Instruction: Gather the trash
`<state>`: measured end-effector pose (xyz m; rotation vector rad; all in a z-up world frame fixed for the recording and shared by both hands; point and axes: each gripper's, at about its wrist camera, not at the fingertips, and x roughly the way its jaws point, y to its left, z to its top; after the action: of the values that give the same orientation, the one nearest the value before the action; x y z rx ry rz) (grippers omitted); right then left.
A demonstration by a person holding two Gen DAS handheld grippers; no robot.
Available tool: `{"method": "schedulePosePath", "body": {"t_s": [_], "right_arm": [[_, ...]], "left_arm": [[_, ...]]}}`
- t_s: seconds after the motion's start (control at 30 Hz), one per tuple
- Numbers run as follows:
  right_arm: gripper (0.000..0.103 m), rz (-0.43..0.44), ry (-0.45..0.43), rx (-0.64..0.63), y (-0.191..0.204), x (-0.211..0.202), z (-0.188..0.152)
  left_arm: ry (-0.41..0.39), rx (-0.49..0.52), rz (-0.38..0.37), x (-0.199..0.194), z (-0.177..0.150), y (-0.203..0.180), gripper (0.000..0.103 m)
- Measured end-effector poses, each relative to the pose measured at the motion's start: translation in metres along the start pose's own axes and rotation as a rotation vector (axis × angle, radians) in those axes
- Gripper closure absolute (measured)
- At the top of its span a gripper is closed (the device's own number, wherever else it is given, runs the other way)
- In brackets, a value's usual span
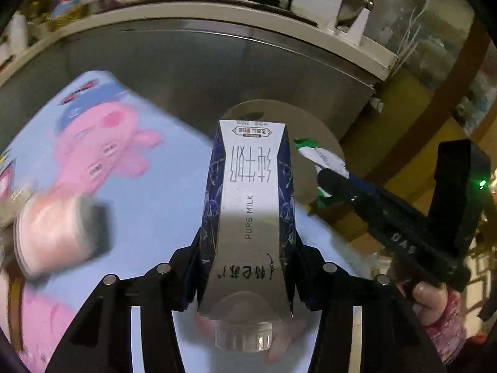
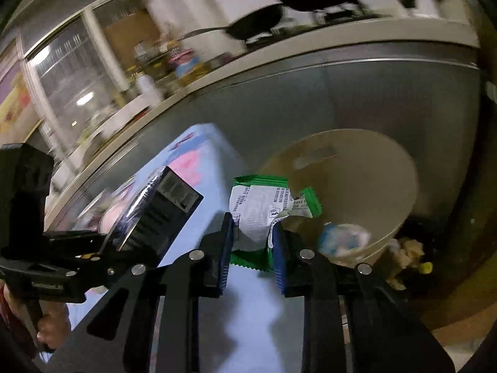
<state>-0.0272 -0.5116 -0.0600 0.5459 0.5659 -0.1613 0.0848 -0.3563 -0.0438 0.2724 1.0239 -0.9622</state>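
My left gripper (image 1: pixel 247 245) is shut on a blue and silver milk carton (image 1: pixel 248 205) marked PURE MILK, held above the light blue table (image 1: pixel 161 192), pointing toward a beige trash bin (image 1: pixel 313 133). My right gripper (image 2: pixel 253 233) is shut on a crumpled green and white wrapper (image 2: pixel 257 211), held near the rim of the bin (image 2: pixel 388 168). The bin holds a pale blue and white scrap (image 2: pixel 344 242). The right gripper shows in the left wrist view (image 1: pixel 323 174) with the wrapper (image 1: pixel 320 155). The left gripper (image 2: pixel 124 236) and carton (image 2: pixel 161 208) show in the right wrist view.
The table (image 2: pixel 202 143) has a pink pig cartoon print (image 1: pixel 105 143). A blurred pink and white cup (image 1: pixel 56 233) lies at its left. A grey cabinet front (image 1: pixel 217 71) stands behind, with pans (image 2: pixel 257 25) on the counter above. Crumpled paper (image 2: pixel 407 251) lies on the floor by the bin.
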Motion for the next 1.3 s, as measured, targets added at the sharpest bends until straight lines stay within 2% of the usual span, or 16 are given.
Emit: {"method": "schedulePosePath", "body": {"t_s": [0.1,0.17,0.23,0.27,0.3,0.5,0.6,0.7,0.83,0.93,0.97,1.07,1.2,1.3], "right_arm": [[0.077,-0.039,0.02,0.046,-0.028,0.015,0.012],[0.065,-0.052,0.039,0.073,-0.043,0.024,0.014],[0.048,-0.059,0.054,0.111,-0.057,0.03,0.014],[0.046,-0.068,0.047,0.132,-0.063,0.032,0.014],[0.046,-0.069,0.043,0.143,-0.066,0.031,0.013],[0.046,-0.051,-0.023,0.174,-0.069,0.016,0.012],[0.046,-0.027,-0.05,0.171,-0.059,0.007,0.013],[0.046,0.004,-0.05,0.151,-0.045,0.004,0.013],[0.046,0.067,-0.011,0.104,-0.008,0.012,0.008],[0.047,0.134,0.044,0.051,0.032,0.027,0.001],[0.047,0.154,0.061,0.03,0.046,0.032,-0.001],[0.048,0.219,0.124,-0.057,0.101,0.055,-0.003],[0.048,0.299,0.231,-0.187,0.187,0.108,0.017],[0.049,0.3,0.367,-0.258,0.244,0.157,0.031]], "left_arm": [[0.046,-0.013,-0.025,0.033,0.031,-0.008,0.052],[0.057,-0.016,-0.028,0.048,0.043,-0.012,0.052],[0.068,-0.027,-0.022,0.063,0.052,-0.013,0.038],[0.063,-0.035,-0.014,0.066,0.053,-0.013,0.02],[0.042,-0.046,0.004,0.066,0.055,-0.013,0.013],[-0.031,-0.103,0.005,0.041,0.051,0.002,0.013],[-0.083,-0.125,-0.001,0.014,0.031,0.015,0.013],[-0.097,-0.141,0.006,-0.01,-0.01,0.035,0.013],[-0.078,-0.163,0.052,-0.03,-0.066,0.061,0.013],[-0.056,-0.216,0.099,-0.044,-0.109,0.088,0.014],[-0.074,-0.219,0.098,-0.053,-0.122,0.095,0.018],[-0.089,-0.261,0.189,-0.08,-0.156,0.119,0.017],[-0.127,-0.36,0.213,-0.108,-0.191,0.146,0.017],[-0.15,-0.411,0.229,-0.124,-0.211,0.16,0.017]]}}
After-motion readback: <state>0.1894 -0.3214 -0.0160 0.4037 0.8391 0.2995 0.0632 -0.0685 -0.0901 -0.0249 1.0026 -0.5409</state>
